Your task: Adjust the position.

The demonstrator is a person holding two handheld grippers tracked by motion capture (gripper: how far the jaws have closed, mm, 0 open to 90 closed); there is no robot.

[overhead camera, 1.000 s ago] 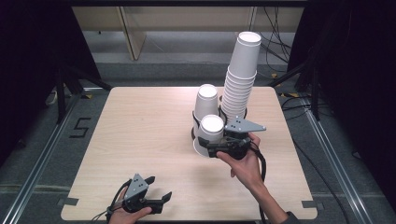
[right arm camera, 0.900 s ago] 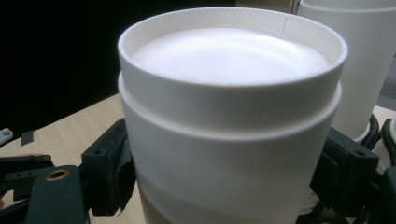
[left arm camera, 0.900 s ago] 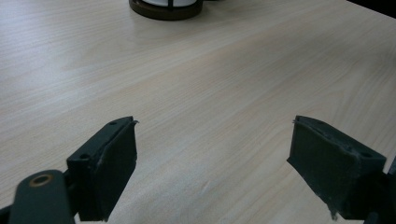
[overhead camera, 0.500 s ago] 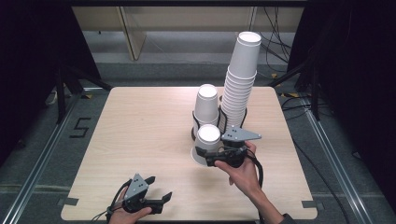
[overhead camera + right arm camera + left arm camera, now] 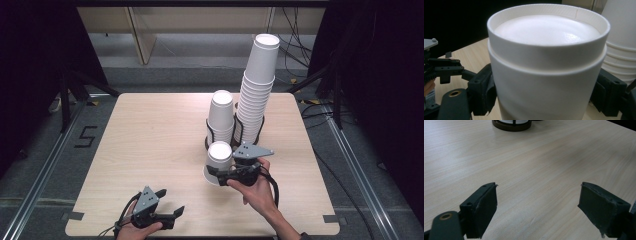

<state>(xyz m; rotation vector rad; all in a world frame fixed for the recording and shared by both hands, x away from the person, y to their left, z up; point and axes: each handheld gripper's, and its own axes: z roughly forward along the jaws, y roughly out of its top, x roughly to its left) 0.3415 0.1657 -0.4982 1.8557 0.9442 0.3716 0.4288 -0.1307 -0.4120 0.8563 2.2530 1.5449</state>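
Note:
A white paper cup (image 5: 220, 152) stands upside down in front of the two stacks, its wide rim at or just above the table (image 5: 150, 140). My right gripper (image 5: 215, 172) is shut on its lower part from the right. In the right gripper view the cup (image 5: 546, 62) looks like two nested cups, with a black pad (image 5: 482, 90) pressed against each side. My left gripper (image 5: 172, 201) rests near the table's front edge, open. Its jaws (image 5: 539, 202) stand apart over bare wood with nothing between them.
A short stack of upside-down cups (image 5: 221, 112) and a tall leaning stack (image 5: 257, 85) stand in dark wire holders (image 5: 210, 142) just behind the held cup. One holder's base (image 5: 512, 123) is far ahead of the left gripper. Dark floor and cables surround the table.
The right gripper has come down and toward the front with the cup, away from the short stack. The left gripper has stayed where it was.

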